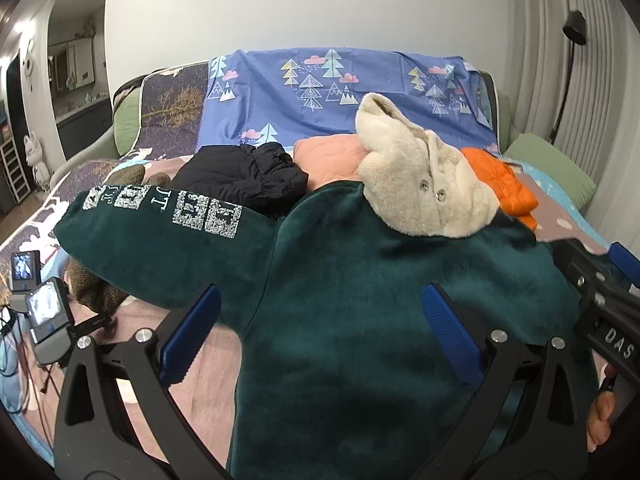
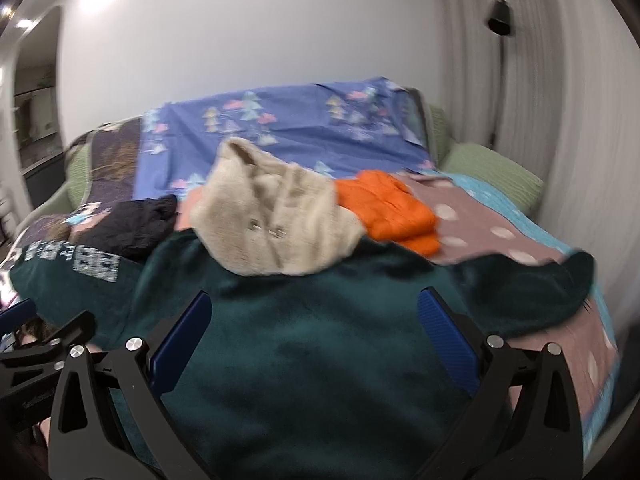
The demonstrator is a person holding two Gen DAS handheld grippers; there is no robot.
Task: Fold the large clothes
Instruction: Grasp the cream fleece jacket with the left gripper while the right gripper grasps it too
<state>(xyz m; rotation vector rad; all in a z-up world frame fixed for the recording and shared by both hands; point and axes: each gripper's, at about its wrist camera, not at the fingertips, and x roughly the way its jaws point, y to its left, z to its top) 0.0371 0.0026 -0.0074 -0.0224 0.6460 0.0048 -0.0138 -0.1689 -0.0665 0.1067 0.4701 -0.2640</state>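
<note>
A large dark green velvet garment (image 1: 360, 300) with a cream fleece hood (image 1: 420, 184) lies spread on the bed. One sleeve (image 1: 160, 224), with silver print, stretches left; the other sleeve (image 2: 532, 280) stretches right. My left gripper (image 1: 320, 312) is open and empty above the garment's body. My right gripper (image 2: 316, 316) is open and empty above the same garment (image 2: 312, 340); the hood (image 2: 276, 216) lies beyond it. The right gripper's body also shows at the right edge of the left wrist view (image 1: 600, 292).
A black garment (image 1: 244, 176), a pink one (image 1: 328, 156) and an orange puffer (image 1: 500, 180) lie behind the green one. A blue tree-print sheet (image 1: 340, 92) covers the backrest. Small screens on cables (image 1: 44, 308) stand at the left. A wall and curtain stand behind and right.
</note>
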